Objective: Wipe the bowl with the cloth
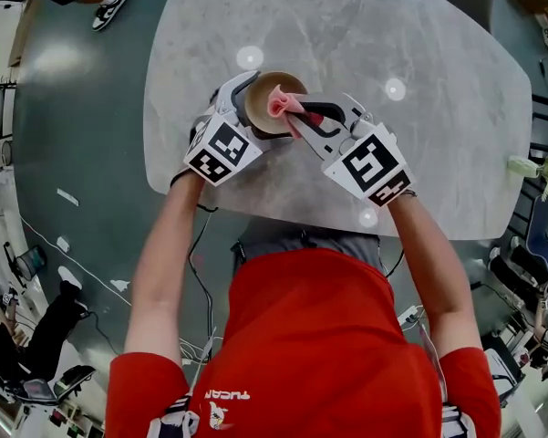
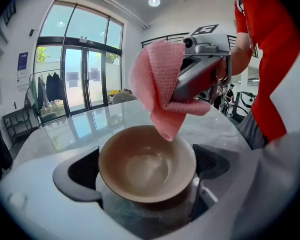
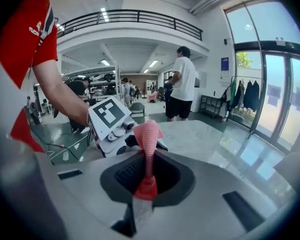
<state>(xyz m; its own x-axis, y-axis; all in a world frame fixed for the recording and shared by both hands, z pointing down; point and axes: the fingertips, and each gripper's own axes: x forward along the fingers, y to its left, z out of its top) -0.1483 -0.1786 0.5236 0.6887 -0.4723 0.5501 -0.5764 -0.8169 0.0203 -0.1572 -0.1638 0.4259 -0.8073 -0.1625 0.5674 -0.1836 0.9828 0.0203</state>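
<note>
Currently: left gripper (image 1: 243,108) clamped on tan bowl (image 2: 147,164), held over marble table (image 1: 438,153). Right gripper (image 1: 308,117) pinches pink cloth (image 2: 157,86), tip at the bowl's rim. Wiping seemingly just starting; interior remains.

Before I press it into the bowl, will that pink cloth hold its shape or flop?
Likely floppy: the cloth droops in folds past the right gripper, so it should bunch and mould to the bowl. Its waffle weave probably grips rather than slides.
</note>
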